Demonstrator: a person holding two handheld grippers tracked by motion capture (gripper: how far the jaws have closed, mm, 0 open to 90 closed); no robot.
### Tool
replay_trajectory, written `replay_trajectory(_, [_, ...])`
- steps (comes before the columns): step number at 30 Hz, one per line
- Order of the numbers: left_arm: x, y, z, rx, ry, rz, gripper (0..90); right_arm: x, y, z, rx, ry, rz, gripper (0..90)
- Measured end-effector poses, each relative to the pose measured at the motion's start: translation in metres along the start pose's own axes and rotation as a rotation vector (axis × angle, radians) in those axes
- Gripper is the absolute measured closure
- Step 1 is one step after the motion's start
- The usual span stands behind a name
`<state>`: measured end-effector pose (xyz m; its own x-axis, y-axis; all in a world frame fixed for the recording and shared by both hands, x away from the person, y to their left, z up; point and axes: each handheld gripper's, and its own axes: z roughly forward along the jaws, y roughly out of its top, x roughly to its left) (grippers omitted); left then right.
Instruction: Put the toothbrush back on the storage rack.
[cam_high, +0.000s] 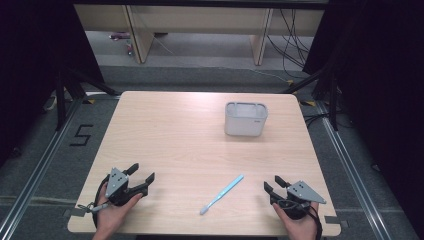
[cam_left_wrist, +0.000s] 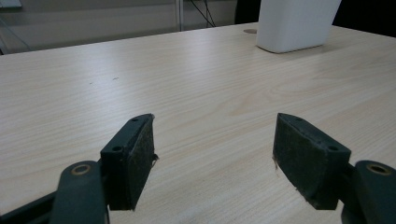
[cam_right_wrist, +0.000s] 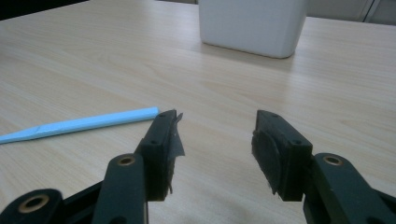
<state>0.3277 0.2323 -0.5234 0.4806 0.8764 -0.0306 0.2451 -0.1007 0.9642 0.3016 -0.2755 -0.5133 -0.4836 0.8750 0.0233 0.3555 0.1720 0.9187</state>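
A light blue toothbrush lies flat on the wooden table near the front edge, slanting from lower left to upper right; its handle reaches close to my right gripper's left jaw. A white rectangular cup holder stands upright at the back right of the table. My left gripper rests at the front left corner, open and holding nothing. My right gripper rests at the front right, open and holding nothing, just right of the toothbrush. The holder is far ahead of the left jaws, and the same holder stands ahead of the right jaws.
Bare wood lies between the two grippers and the holder. Beyond the table's far edge are a grey floor, wooden furniture legs and loose cables. A "5" mark is on the floor at the left.
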Motion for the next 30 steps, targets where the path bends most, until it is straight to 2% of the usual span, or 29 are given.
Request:
replay_trajectory(5, [0.000, 0.000, 0.000, 0.001, 0.003, -0.003, 28.8, -0.001, 0.001, 0.002, -0.006, 0.007, 0.008, 50.8])
replay_trajectory(6, [0.000, 0.001, 0.000, 0.014, 0.002, -0.002, 28.8, -0.001, 0.001, 0.003, -0.004, 0.010, 0.003, 50.8])
replay_trajectory(7, [0.000, 0.001, 0.000, 0.014, 0.002, -0.004, 28.8, 0.000, 0.001, 0.004, 0.004, 0.011, 0.020, 50.7])
replay_trajectory(9, [0.001, 0.000, 0.001, -0.002, -0.005, -0.011, 28.7, -0.001, 0.004, 0.004, 0.021, 0.001, -0.011, 50.4])
replay_trajectory(10, [0.001, 0.000, 0.001, 0.001, -0.006, -0.011, 28.7, 0.001, 0.005, 0.004, 0.027, 0.005, 0.000, 50.3])
replay_trajectory(11, [0.001, 0.000, 0.001, 0.002, -0.007, -0.011, 28.7, 0.000, 0.006, 0.005, 0.029, 0.009, -0.018, 50.4])
replay_trajectory(13, [0.002, 0.000, 0.001, 0.004, -0.007, -0.013, 28.8, 0.002, 0.007, 0.006, 0.033, 0.018, -0.010, 50.4])
replay_trajectory(14, [0.001, 0.001, 0.000, 0.019, -0.002, -0.012, 28.8, 0.001, 0.008, 0.006, 0.041, 0.016, -0.027, 50.5])
replay_trajectory(16, [0.001, 0.001, 0.000, 0.018, -0.003, -0.010, 28.8, 0.004, 0.010, 0.008, 0.049, 0.035, -0.014, 50.8])
replay_trajectory(17, [0.001, 0.001, 0.000, 0.014, -0.004, -0.009, 28.7, 0.004, 0.011, 0.008, 0.054, 0.027, -0.029, 50.9])
replay_trajectory(18, [0.001, 0.000, 0.000, 0.009, -0.006, -0.009, 28.7, 0.004, 0.015, 0.009, 0.063, 0.029, -0.072, 51.1])
replay_trajectory(19, [0.001, 0.001, 0.000, 0.016, -0.002, -0.005, 28.8, 0.005, 0.017, 0.009, 0.061, 0.021, -0.083, 51.3])
replay_trajectory(20, [0.001, 0.001, 0.000, 0.017, -0.003, -0.003, 28.7, 0.008, 0.019, 0.008, 0.078, 0.025, -0.061, 51.6])
replay_trajectory(21, [0.001, 0.001, 0.000, 0.017, -0.003, -0.003, 28.8, 0.008, 0.019, 0.008, 0.078, 0.025, -0.061, 51.6])
replay_trajectory(22, [0.001, 0.001, 0.000, 0.021, -0.003, 0.001, 28.8, 0.007, 0.021, 0.009, 0.081, 0.031, -0.096, 51.8])
replay_trajectory(23, [0.001, 0.001, 0.000, 0.023, -0.004, 0.002, 28.8, 0.009, 0.028, 0.010, 0.116, 0.054, -0.119, 52.3])
replay_trajectory(26, [0.001, 0.001, 0.000, 0.019, -0.003, -0.006, 28.7, 0.010, 0.037, 0.013, 0.153, 0.063, -0.193, 53.0])
replay_trajectory(28, [0.001, 0.001, 0.001, 0.020, -0.003, -0.008, 28.7, 0.010, 0.043, 0.016, 0.205, 0.082, -0.228, 53.0])
replay_trajectory(29, [0.001, 0.001, 0.001, 0.020, -0.003, -0.008, 28.7, 0.010, 0.043, 0.016, 0.205, 0.082, -0.228, 53.0])
replay_trajectory(30, [0.001, 0.001, 0.001, 0.021, -0.003, -0.009, 28.7, 0.011, 0.048, 0.018, 0.259, 0.098, -0.247, 52.7])
